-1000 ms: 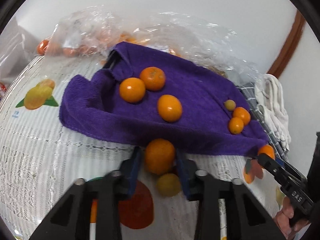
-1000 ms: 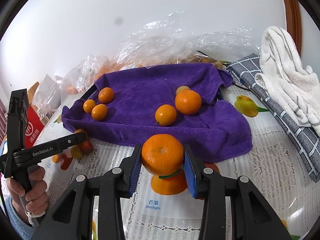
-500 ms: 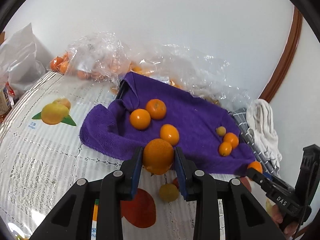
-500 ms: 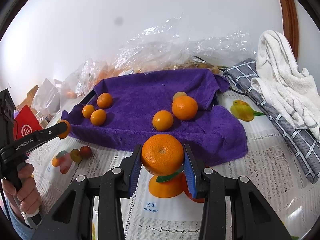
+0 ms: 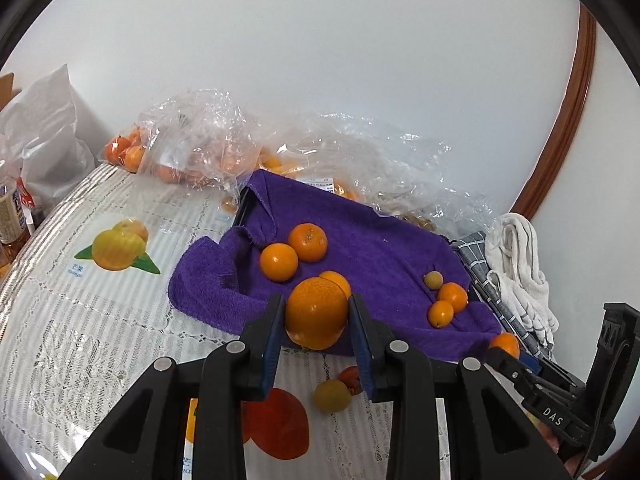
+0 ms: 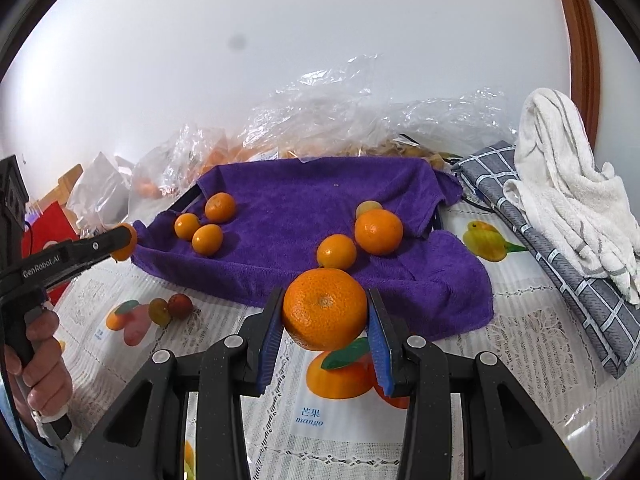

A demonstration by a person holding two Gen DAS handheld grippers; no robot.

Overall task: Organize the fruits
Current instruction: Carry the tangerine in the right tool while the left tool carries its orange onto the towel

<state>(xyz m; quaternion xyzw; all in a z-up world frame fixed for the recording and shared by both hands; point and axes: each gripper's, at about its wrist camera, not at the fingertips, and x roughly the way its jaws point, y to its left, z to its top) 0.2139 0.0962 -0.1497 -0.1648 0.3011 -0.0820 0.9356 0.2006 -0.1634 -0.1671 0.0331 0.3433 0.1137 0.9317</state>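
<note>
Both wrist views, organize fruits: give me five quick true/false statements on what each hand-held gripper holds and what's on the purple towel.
1. The left hand-held gripper is shut on an orange. True.
2. The right hand-held gripper is empty. False: it grips a mandarin.
3. Six fruits lie on the purple towel. True.
4. The white towel lies under the fruits. False: it sits apart, on a checked cloth.
5. Two small fruits lie off the purple towel. True.
</note>
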